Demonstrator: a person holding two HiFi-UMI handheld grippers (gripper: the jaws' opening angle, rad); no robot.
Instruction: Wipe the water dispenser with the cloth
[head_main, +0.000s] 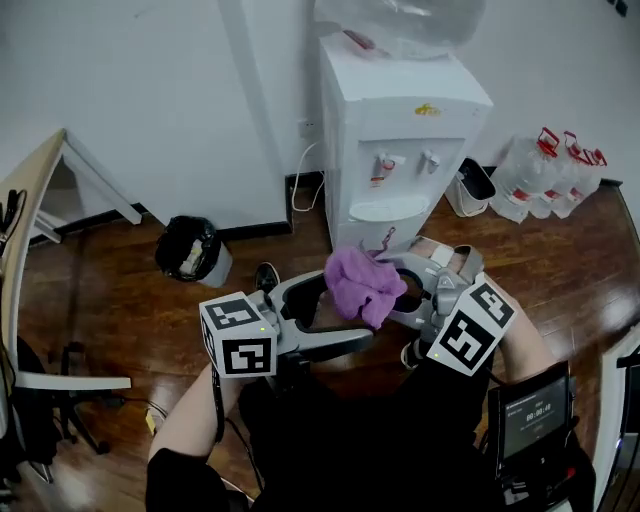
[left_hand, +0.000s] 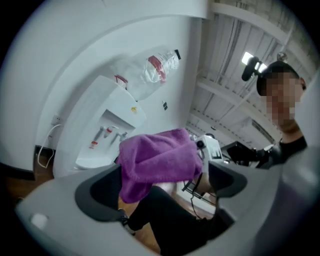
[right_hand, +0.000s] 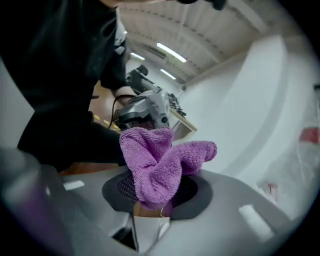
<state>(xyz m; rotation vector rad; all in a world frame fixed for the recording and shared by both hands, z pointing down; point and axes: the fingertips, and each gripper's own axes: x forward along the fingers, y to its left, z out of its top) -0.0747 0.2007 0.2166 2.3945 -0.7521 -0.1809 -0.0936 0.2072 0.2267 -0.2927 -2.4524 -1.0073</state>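
Wood floor (head_main: 130, 300), white wall. Left gripper (head_main: 347, 310): jaws spread wide, with the purple cloth (head_main: 360, 285) hanging loose between them. Right gripper (head_main: 395, 290): pads clamped on the cloth's bunched edge. Beyond stands the white water dispenser (head_main: 400, 150), clear of the cloth.

Cloth (head_main: 365, 285): purple. Water dispenser (head_main: 400, 150): white, with a yellow mark near its top. Floor (head_main: 120, 310): dark brown wood planks; bin (head_main: 188, 247): black.
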